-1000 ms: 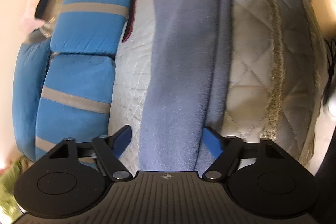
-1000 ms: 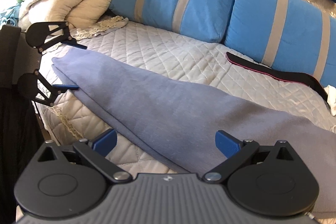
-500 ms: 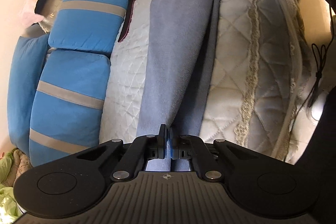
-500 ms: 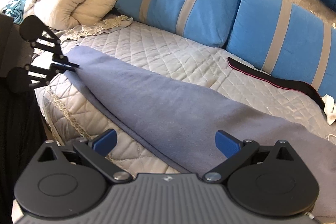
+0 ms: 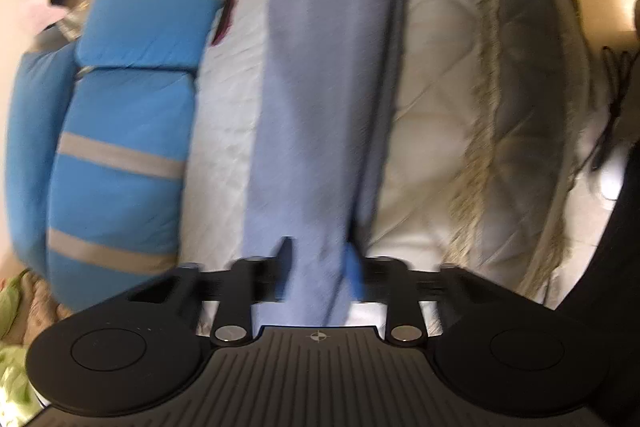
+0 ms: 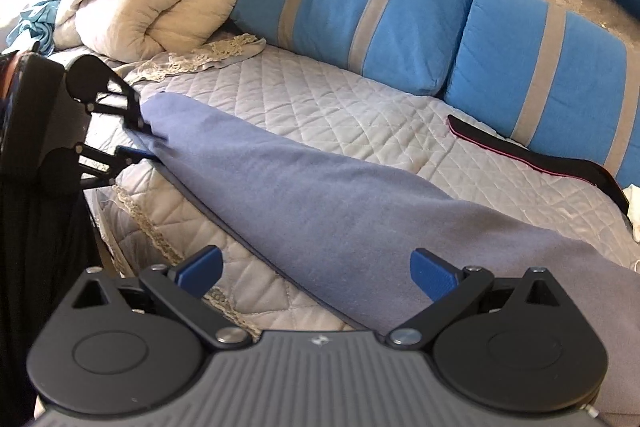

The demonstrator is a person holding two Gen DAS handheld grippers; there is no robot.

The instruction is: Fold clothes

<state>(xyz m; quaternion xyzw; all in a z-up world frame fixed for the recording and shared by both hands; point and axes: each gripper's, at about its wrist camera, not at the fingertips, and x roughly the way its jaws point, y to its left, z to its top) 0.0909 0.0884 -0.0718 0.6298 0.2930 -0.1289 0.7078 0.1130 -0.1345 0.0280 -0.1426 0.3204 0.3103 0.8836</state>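
The blue-grey garment lies as a long band on the quilted bed. At 9 o'clock, the left hand-held gripper straddles its end, fingers parted. The right hand-held gripper hovers spread wide over the opposite end, positioned for grasping.

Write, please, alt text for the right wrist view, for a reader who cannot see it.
A long blue-grey garment lies across a quilted bed, with the open right gripper just above its near part. At its far end the left gripper has its fingers on either side of the cloth. Blue striped pillows line the back.
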